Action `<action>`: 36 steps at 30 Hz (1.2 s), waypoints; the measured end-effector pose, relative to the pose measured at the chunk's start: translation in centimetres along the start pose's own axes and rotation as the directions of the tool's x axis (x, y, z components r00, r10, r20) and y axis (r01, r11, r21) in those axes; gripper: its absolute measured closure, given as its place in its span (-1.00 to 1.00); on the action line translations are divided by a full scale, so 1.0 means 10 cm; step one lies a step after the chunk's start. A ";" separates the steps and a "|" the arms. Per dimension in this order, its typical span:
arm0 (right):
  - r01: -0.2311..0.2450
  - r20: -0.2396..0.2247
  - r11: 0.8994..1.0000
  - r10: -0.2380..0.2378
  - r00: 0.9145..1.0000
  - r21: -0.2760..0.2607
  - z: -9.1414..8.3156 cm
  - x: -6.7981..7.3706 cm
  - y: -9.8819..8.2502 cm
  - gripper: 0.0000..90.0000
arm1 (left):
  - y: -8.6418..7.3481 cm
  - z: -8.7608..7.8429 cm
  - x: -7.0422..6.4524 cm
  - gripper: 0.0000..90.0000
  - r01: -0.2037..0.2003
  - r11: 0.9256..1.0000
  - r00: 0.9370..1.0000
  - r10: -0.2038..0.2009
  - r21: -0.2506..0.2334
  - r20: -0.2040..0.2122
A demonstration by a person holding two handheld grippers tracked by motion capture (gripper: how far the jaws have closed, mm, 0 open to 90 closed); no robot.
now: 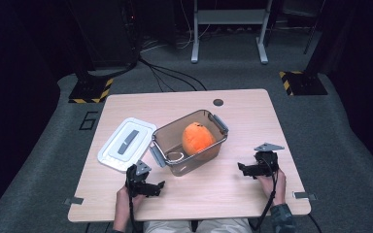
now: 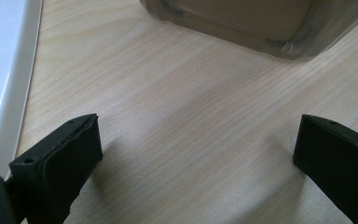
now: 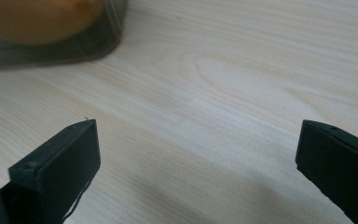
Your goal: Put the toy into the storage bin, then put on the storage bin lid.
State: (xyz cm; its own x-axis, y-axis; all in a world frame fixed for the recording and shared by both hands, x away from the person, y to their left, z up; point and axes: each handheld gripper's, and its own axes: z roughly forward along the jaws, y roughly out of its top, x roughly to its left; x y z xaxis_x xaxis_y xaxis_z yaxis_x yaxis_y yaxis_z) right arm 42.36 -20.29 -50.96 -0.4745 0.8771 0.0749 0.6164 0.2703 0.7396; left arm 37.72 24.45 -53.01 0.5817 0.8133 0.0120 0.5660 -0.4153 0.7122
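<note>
A clear brownish plastic box (image 1: 209, 120) with grey side latches stands mid-table, holding an orange round fruit-like thing (image 1: 197, 137). Its white lid (image 1: 126, 143) with a grey handle lies flat just left of it. My left gripper (image 1: 159, 187) rests on the table in front of the box's near left corner, open, nothing between its jaws. In the left gripper view the box's base (image 2: 270, 28) is ahead and the lid's edge (image 2: 4, 79) is at the left. My right gripper (image 1: 242, 168) sits open right of the box, with the box corner (image 3: 51, 37) ahead at the upper left.
The wooden table (image 1: 252, 116) has a round grommet hole (image 1: 218, 102) near its far edge. Small metal brackets (image 1: 74, 200) sit at the near corners. Cables and a desk frame (image 1: 228, 19) stand on the floor beyond.
</note>
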 end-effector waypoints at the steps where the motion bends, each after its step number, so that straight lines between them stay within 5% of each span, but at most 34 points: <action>1: -0.006 0.003 1.000 0.006 1.000 0.009 0.02 -0.01 -0.02 -1.00 | 0.00 0.00 0.00 -0.98 -0.001 1.000 1.000 0.001 0.000 0.002; 9: 0.033 0.063 0.998 -0.037 0.997 0.051 0.13 0.03 -0.13 -1.00 | 0.00 0.00 0.00 -0.98 0.003 1.000 1.000 -0.003 -0.001 0.000; 26: 0.052 0.054 0.998 -0.054 0.997 0.042 0.15 0.04 -0.13 -1.00 | 0.04 0.00 0.00 -1.00 0.019 1.000 0.999 -0.018 0.023 -0.030; 36: 0.057 0.054 0.998 -0.059 0.997 0.039 0.15 0.04 -0.13 -1.00 | 0.11 -0.27 0.26 -0.98 0.038 0.998 0.998 -0.041 -0.058 -0.052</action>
State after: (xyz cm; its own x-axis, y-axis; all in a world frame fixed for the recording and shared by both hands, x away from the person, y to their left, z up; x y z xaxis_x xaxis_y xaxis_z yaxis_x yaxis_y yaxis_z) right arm 42.29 -19.70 -52.89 -0.4752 0.8799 -0.0053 0.6124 0.3351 0.7160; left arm 38.28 27.20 -50.26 0.5267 0.8498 0.0189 0.5532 -0.3595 0.7515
